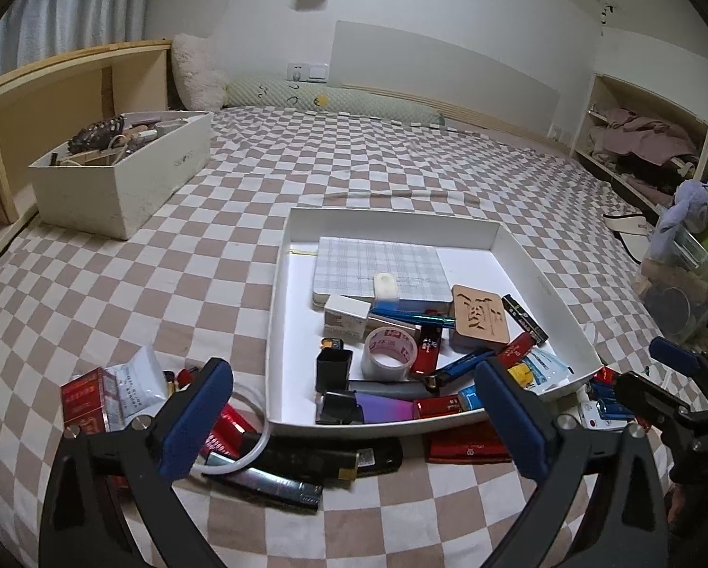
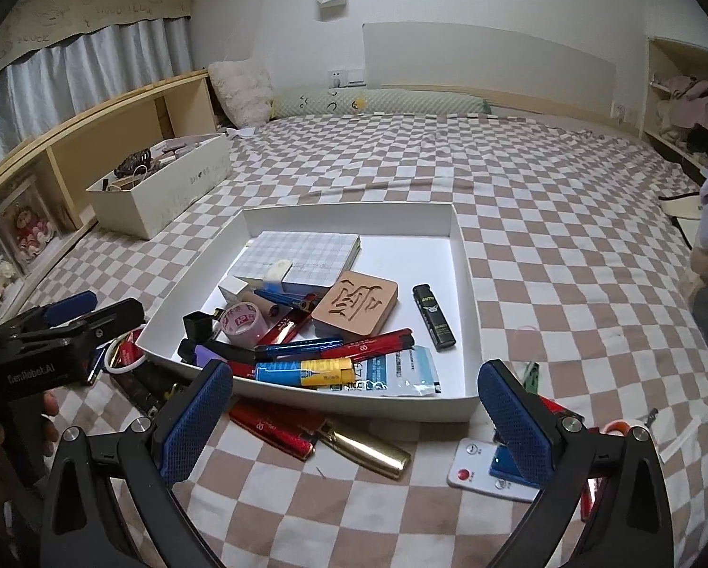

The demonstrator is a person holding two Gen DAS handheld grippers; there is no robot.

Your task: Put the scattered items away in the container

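A shallow white tray (image 1: 280, 284) (image 2: 465, 284) lies on the checked bedspread, holding a plaid notebook (image 1: 377, 270), a tape roll (image 1: 389, 352), a carved wooden block (image 2: 356, 305) and several lighters and pens. My left gripper (image 1: 354, 412) hovers open over the tray's near edge, nothing between its blue pads. Below it lie a red cigarette pack (image 1: 86, 402), a black lighter (image 1: 335, 459) and a silver lighter (image 1: 269, 483). My right gripper (image 2: 356, 416) is also open and empty, above a red lighter (image 2: 273, 428), a gold lighter (image 2: 368, 452) and a white remote (image 2: 470, 468).
A tall white box (image 1: 117, 180) (image 2: 164, 189) of odds stands at the far left beside a wooden shelf (image 1: 46, 94). A clear bin (image 1: 685, 293) with a purple plush toy sits at the right. Pillows line the headboard.
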